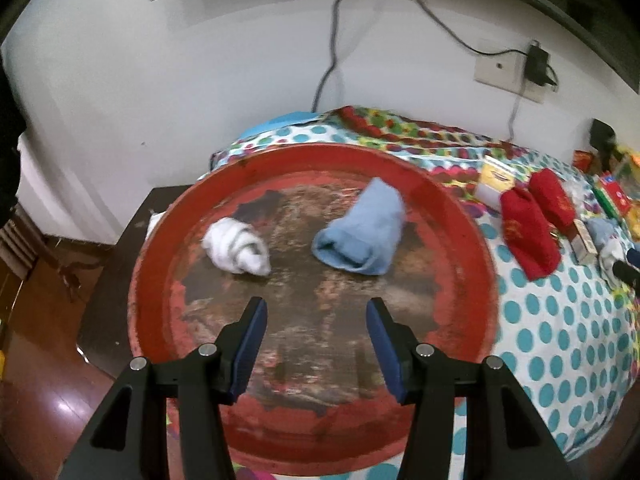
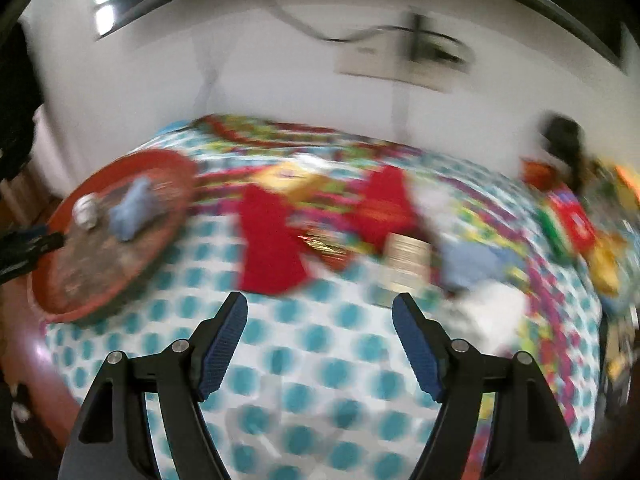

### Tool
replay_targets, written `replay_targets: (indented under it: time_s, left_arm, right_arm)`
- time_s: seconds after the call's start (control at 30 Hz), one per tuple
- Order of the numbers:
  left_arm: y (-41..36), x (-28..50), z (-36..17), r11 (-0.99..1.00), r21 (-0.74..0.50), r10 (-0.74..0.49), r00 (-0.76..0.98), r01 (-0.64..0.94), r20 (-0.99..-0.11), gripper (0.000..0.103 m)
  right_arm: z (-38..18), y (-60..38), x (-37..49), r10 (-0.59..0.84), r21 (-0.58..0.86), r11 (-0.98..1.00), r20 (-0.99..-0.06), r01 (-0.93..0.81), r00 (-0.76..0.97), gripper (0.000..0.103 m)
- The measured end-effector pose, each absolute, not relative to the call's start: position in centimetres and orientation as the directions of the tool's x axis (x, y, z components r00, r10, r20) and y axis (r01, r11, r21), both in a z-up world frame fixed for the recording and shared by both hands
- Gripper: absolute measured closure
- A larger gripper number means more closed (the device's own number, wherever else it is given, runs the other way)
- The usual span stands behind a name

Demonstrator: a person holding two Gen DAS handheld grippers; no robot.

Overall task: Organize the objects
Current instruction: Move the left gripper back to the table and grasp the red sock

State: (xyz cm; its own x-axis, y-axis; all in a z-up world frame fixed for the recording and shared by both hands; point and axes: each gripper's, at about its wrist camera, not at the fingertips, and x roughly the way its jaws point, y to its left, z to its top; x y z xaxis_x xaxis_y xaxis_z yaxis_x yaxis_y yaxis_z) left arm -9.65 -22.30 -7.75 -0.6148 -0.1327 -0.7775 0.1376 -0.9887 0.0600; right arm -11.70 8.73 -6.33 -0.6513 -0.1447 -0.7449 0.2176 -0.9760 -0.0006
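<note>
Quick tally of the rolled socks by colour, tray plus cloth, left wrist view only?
White with grey stripes: 1, the white sock on the red tray.
Light blue: 1, the blue sock on the tray.
Red: 2, the near red sock and the far red sock on the dotted cloth.
Total: 4. Items at the right edge are too blurred to count.

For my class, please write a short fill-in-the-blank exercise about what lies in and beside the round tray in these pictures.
1. The round red tray holds ____ rolled socks.
2. The rolled sock nearer the polka-dot cloth is light ____.
3. Two flat socks on the cloth beside the tray are ____.
4. The left tongs hover over the tray holding ____.

Missing words: two; blue; red; nothing
</note>
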Motion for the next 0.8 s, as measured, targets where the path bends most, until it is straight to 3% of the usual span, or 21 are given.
replay_targets:
  time_s: [0.27,0.5,0.7,0.77,0.8]
  left_arm:
    - [-16.1,-9.6,-7.7,-0.996,0.087,-0.06,-0.612,-0.014,-0.788,0.05]
    - [-9.7,-9.5,-8.3,-0.982,0.081,0.036,-0.589,-0.171,-0.808,0.05]
    - [-6.2,-12.4,-8.5,-0.981,0.051,0.064,-0.562,-0.186,-0.824,0.05]
    - [-5.4,-13.7,-8.6,-0.983,0.038,0.07,-0.554,-0.18,-0.829,0.05]
    - [-5.0,-14.6,-8.8,-0.985,0.027,0.071,-0.547,-0.169,-0.834,0.05]
  right_arm:
    - [-8.7,17.9,-12.9,-0.029,-0.006,-0.999,-0.747,0.05,-0.664,0.024]
    - [-11.1,20.6,-14.4,-0.058,0.022,-0.998,-0.757,0.064,-0.65,0.024]
    - [-11.4,20.3,-15.5,-0.082,-0.003,-0.992,-0.742,0.126,-0.665,0.023]
    - [-11.6,20.1,-15.8,-0.095,-0.018,-0.987,-0.739,0.161,-0.667,0.043]
    - [-11.7,19.8,-16.1,-0.1,-0.03,-0.983,-0.743,0.182,-0.662,0.048]
